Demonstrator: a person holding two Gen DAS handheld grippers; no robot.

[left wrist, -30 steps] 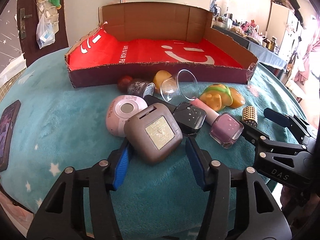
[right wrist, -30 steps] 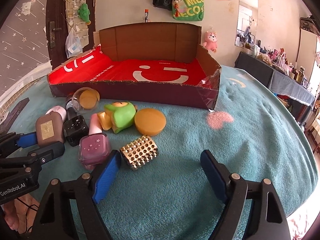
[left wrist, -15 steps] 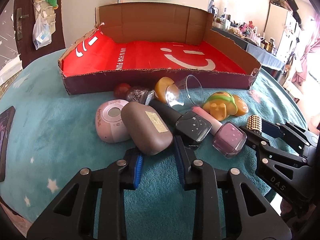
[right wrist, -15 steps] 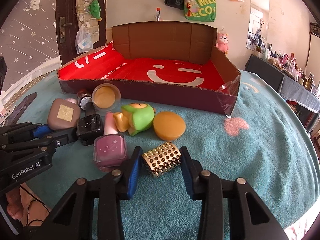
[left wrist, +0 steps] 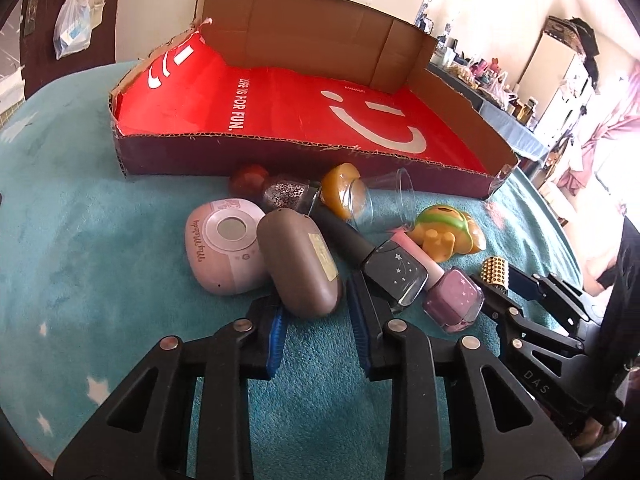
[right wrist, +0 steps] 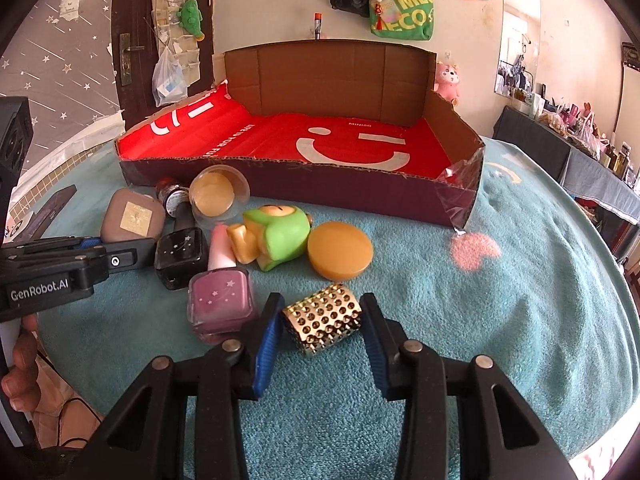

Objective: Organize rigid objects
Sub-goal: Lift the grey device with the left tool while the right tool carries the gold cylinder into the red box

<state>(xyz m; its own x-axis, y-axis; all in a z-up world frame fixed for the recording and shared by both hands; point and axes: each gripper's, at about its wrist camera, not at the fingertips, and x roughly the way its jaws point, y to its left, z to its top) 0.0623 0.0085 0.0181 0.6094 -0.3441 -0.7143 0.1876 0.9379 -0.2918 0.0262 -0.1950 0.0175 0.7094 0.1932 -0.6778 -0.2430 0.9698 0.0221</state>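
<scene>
From my left wrist camera, my left gripper (left wrist: 316,320) has just been closing and now clamps the brown rounded case (left wrist: 298,264), tipped on edge at frame centre. Only this view shows the pink round device (left wrist: 224,254) pressed against the case's left side, and the glittery bottle (left wrist: 286,196) behind it.

My right wrist camera shows what the left barely catches: my right gripper (right wrist: 322,326) pinching the gold studded cylinder (right wrist: 322,318), lower centre, with the pink nail polish bottle (right wrist: 221,305) just left of it. The flat orange disc (right wrist: 340,255) and green toy figure (right wrist: 280,234) sit above.

Everything rests on a teal starred blanket (right wrist: 520,320). The empty red-lined cardboard tray (right wrist: 456,132) fills the upper middle; a green tote bag (right wrist: 408,16) hangs on the wall.
</scene>
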